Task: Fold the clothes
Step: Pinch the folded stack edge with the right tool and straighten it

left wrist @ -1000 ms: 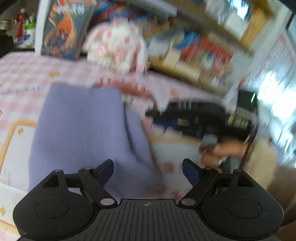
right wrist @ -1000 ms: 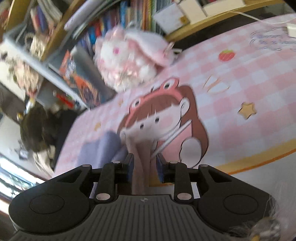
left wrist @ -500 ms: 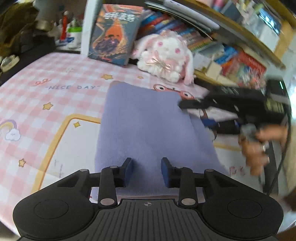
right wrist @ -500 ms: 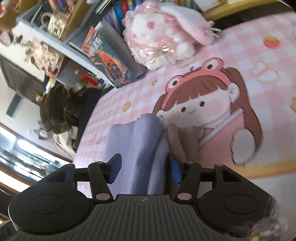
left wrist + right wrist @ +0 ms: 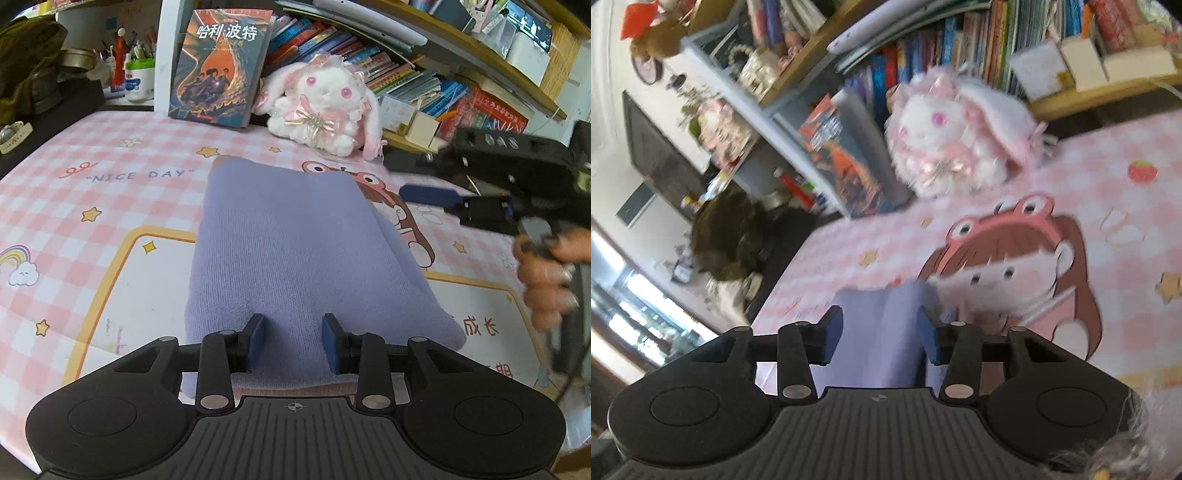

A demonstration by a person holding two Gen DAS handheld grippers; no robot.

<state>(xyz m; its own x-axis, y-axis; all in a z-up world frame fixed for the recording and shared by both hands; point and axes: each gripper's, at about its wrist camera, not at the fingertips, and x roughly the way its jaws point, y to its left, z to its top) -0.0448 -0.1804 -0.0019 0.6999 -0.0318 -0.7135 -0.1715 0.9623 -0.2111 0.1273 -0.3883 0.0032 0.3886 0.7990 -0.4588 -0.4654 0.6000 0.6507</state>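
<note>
A folded lavender knit garment (image 5: 295,236) lies lengthwise on the pink checked mat (image 5: 110,206). My left gripper (image 5: 293,341) sits on its near end, and the thick cloth fills the gap between the blue pads (image 5: 255,343). My right gripper (image 5: 404,179) hovers off the garment's far right corner, held by a hand (image 5: 546,280). In the right wrist view the right gripper (image 5: 881,332) has its jaws apart and closing. The lavender garment (image 5: 882,332) lies below them, and the pads do not touch it.
A white and pink plush rabbit (image 5: 325,107) and an upright book (image 5: 221,66) stand at the mat's far edge, with crowded bookshelves (image 5: 424,77) behind them. A pen cup and jars (image 5: 138,74) stand at the far left. Dark bags (image 5: 731,236) lie beyond the mat's left side.
The left gripper narrowed from wide open onto the garment's near end and dropped lower. The right gripper let go of the cloth edge it pinched, then lifted away to the right.
</note>
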